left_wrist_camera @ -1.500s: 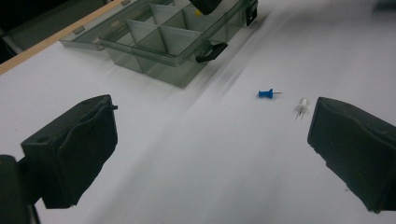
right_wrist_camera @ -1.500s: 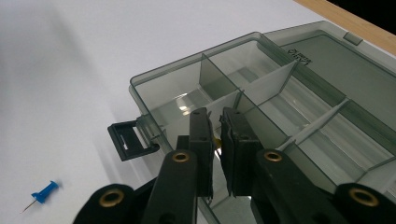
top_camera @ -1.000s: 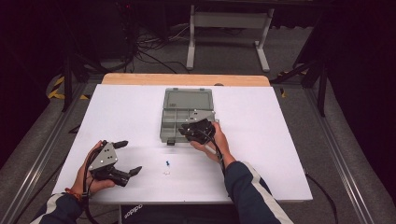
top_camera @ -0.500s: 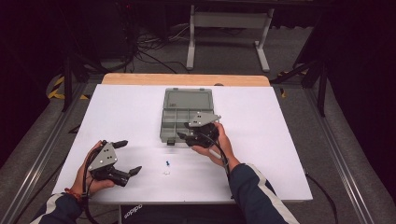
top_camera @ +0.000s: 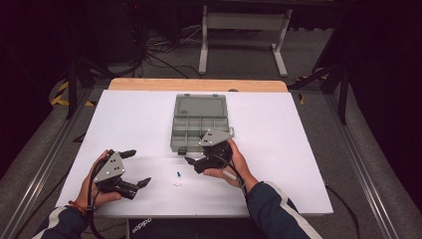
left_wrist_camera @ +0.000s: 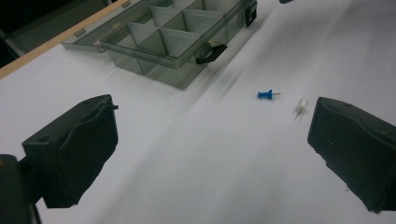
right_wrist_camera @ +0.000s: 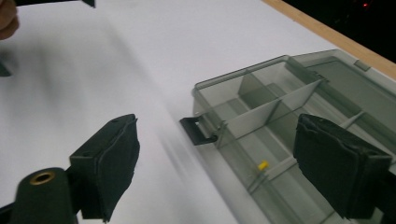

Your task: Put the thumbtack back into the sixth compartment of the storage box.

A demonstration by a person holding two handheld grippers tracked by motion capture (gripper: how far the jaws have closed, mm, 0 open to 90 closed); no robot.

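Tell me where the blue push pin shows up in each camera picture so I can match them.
High view: the blue push pin lies on the white table, between the two grippers, below the box.
Left gripper view: right of centre, between the jaws, beside a clear pin.
Right gripper view: I can't spot it here.
Shared landmark: the grey compartment box, with its black latch.

Translucent glossy plastic organizer box point(top_camera: 198, 123)
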